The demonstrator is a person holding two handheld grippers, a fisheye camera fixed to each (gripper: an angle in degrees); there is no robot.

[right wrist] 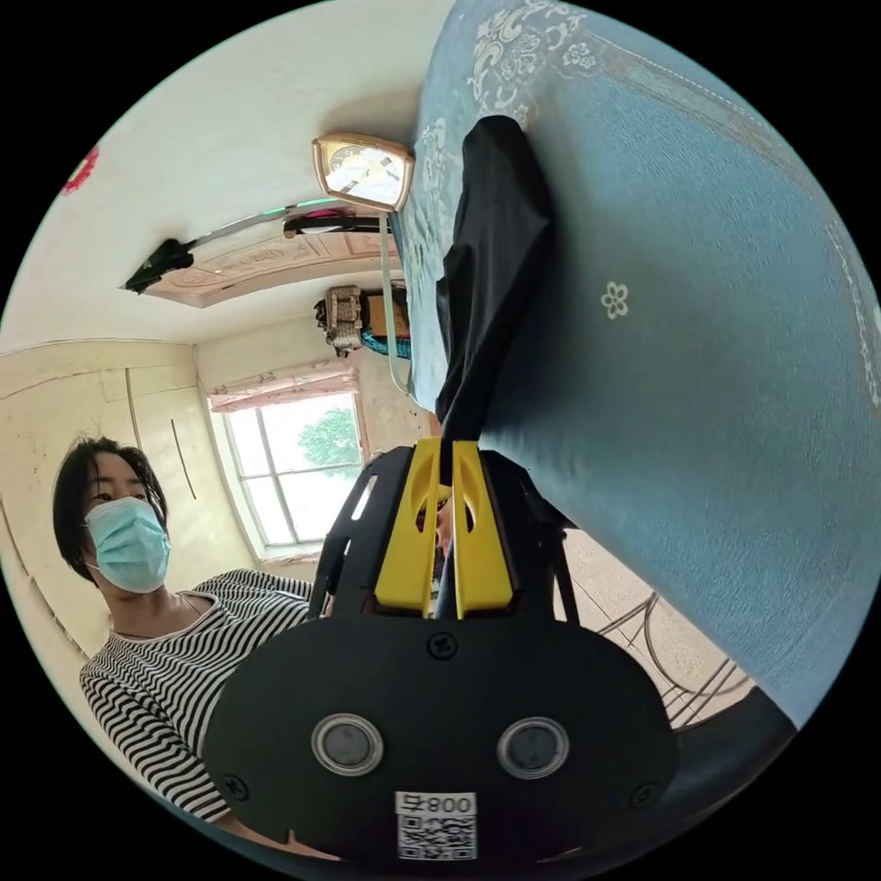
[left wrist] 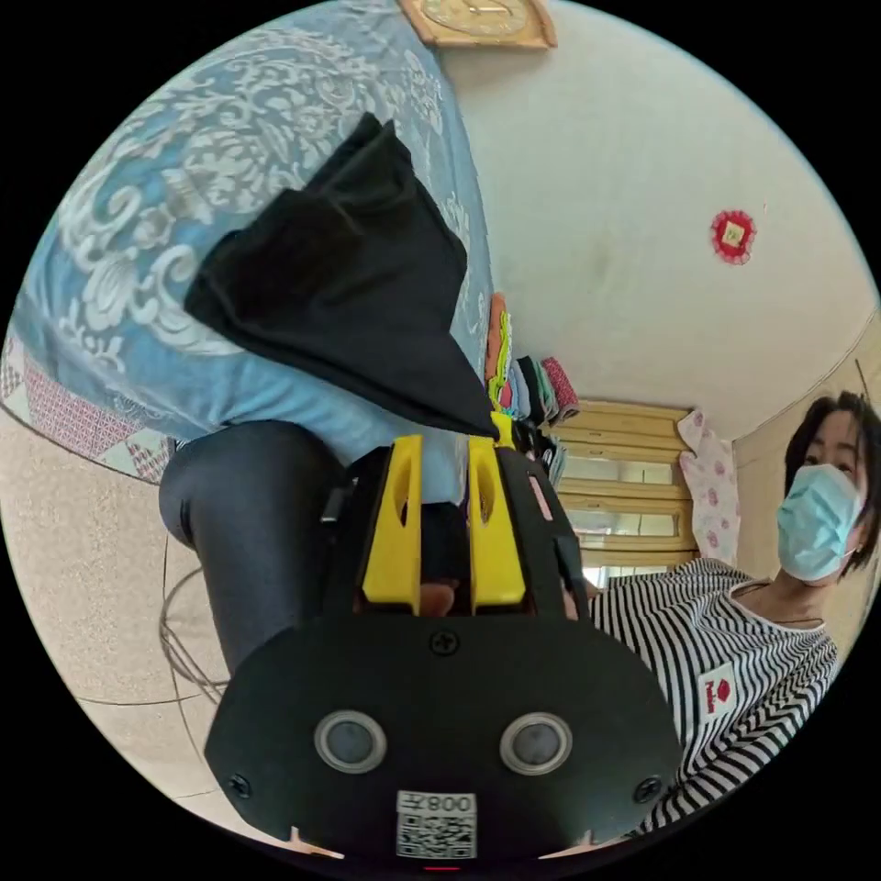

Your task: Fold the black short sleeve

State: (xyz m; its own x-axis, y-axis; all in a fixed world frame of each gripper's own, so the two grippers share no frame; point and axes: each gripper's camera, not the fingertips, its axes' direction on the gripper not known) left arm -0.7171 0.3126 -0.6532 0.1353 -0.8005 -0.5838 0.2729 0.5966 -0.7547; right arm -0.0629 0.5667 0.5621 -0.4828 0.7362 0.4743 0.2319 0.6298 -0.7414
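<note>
The black short-sleeve cotton shirt (left wrist: pixel 349 284) is held bunched against the blue floral-patterned bedspread (left wrist: pixel 138 229). In the left gripper view, the left yellow-jawed tool (left wrist: pixel 445 450) stands slightly parted, gripping nothing; a second yellow jaw tip (left wrist: pixel 502 428) pinches the shirt's corner. In the right gripper view, the right yellow-jawed tool (right wrist: pixel 440 454) is clenched on the shirt's lower end (right wrist: pixel 486 275).

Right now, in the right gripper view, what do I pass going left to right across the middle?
Person in a striped top → window → right hand-held gripper pinching the black short sleeve → blue patterned bedspread.
</note>
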